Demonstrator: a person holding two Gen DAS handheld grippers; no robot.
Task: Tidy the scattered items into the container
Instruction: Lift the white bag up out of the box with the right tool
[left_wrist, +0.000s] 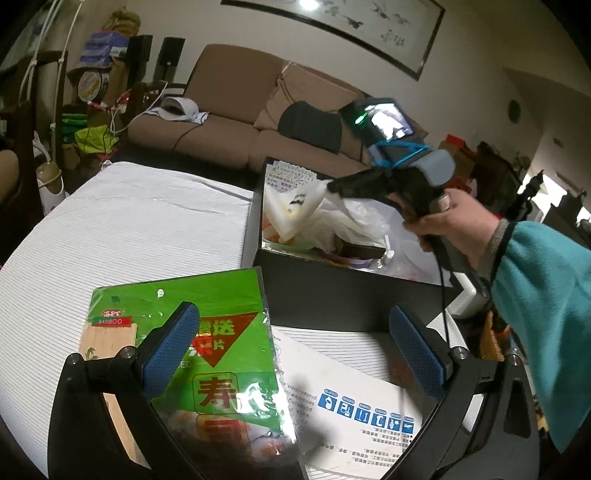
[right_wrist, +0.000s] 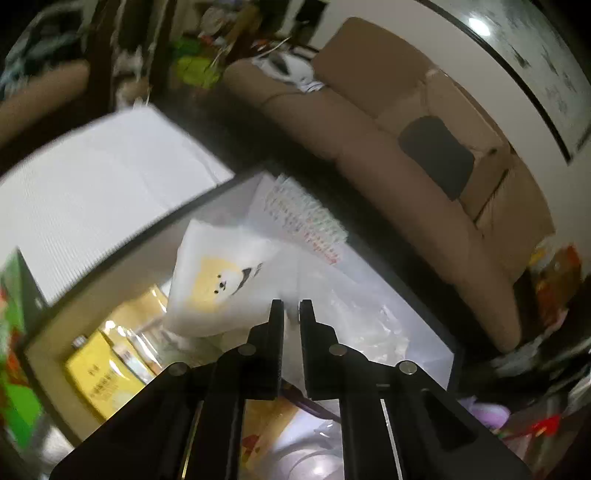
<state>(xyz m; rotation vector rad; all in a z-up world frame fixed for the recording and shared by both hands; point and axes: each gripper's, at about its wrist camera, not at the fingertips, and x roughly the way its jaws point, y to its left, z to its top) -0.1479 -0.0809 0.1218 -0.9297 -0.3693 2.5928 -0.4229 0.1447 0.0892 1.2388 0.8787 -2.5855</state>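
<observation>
A black box (left_wrist: 332, 295) stands on the white striped tablecloth (left_wrist: 129, 229), filled with bags and packets. My right gripper (left_wrist: 329, 186) hangs over it, shut on the edge of a white plastic bag (left_wrist: 295, 210) with a yellow cartoon print. In the right wrist view that white bag (right_wrist: 221, 280) hangs just beyond the right gripper (right_wrist: 291, 310), above the box's contents. My left gripper (left_wrist: 295, 350) stands open above a green sushi-kit packet (left_wrist: 207, 295) and a white printed packet (left_wrist: 351, 387), both flat on the cloth in front of the box.
Inside the box lie a yellow packet (right_wrist: 99, 376), clear plastic bags (right_wrist: 354, 325) and a printed sheet (right_wrist: 306, 218). A brown sofa (left_wrist: 229, 110) stands behind the table. A person's hand and teal sleeve (left_wrist: 535, 295) reach in from the right.
</observation>
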